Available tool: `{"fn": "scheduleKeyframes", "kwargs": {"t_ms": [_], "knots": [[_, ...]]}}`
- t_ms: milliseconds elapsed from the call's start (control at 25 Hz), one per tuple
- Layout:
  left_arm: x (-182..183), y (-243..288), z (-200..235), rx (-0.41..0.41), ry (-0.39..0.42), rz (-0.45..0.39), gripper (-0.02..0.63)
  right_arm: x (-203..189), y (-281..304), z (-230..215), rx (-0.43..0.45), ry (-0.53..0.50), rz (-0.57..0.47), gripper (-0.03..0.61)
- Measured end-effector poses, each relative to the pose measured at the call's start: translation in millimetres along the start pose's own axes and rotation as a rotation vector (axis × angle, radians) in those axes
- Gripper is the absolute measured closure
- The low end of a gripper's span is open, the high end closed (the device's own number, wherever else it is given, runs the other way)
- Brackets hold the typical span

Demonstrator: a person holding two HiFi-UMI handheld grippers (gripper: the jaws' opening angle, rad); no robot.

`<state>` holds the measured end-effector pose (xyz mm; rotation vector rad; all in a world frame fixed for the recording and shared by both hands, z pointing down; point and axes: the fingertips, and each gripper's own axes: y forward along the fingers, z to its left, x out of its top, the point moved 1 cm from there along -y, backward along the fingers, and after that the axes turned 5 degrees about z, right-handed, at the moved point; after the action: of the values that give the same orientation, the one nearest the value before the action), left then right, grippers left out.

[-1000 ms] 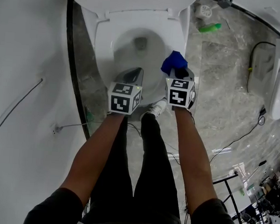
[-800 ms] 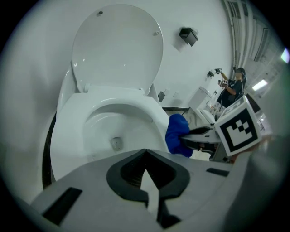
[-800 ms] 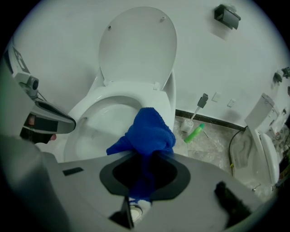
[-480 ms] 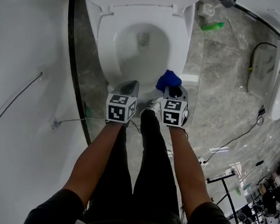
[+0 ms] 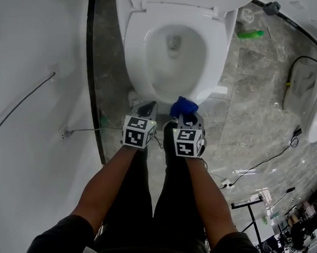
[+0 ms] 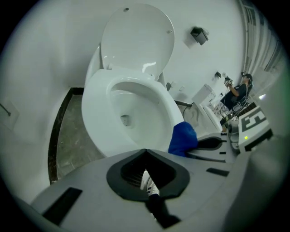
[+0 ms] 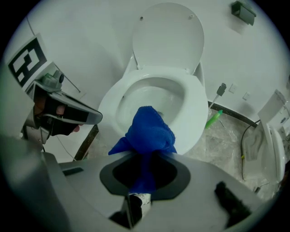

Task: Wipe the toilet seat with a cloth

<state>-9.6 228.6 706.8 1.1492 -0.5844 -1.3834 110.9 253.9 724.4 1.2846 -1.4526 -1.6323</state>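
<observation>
The blue cloth (image 7: pixel 148 131) looked soft, light, floppy — the right tongs (image 7: pixel 144 154) clamped a bunched fold, a sound hold; the left tongs (image 6: pixel 145 154) were closed, empty, near the toilet seat (image 6: pixel 93 108).

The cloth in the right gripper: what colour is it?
Solid bright blue cloth, clearest in the right gripper view.

Head view looks steeply down on toilet (image 5: pixel 133 50) — gripper views low, close, facing same toilet.
</observation>
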Motion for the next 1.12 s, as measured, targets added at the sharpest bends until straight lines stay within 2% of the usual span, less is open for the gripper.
{"fn": "scheduleKeyframes", "kwargs": {"t_ms": [160,400,600,800,920,1120], "knots": [[-10,-10,20,0.027,-0.036,-0.004,0.603,1,3,27,0.020,-0.015,0.020,0.517],[-18,-22,60,0.086,-0.089,-0.039,0.603,23,13,67,0.064,-0.062,0.028,0.517],[-3,-36,103,0.124,-0.134,-0.087,0.603,62,26,101,0.108,-0.093,-0.013,0.517],[13,-44,138,0.146,-0.169,-0.129,0.603,108,42,121,0.122,-0.081,-0.052,0.517],[31,-44,154,0.147,-0.159,-0.149,0.603,141,51,128,0.126,-0.069,-0.079,0.517],[72,-50,186,0.174,-0.054,-0.175,0.603,202,65,126,0.118,-0.045,-0.138,0.517]]}}
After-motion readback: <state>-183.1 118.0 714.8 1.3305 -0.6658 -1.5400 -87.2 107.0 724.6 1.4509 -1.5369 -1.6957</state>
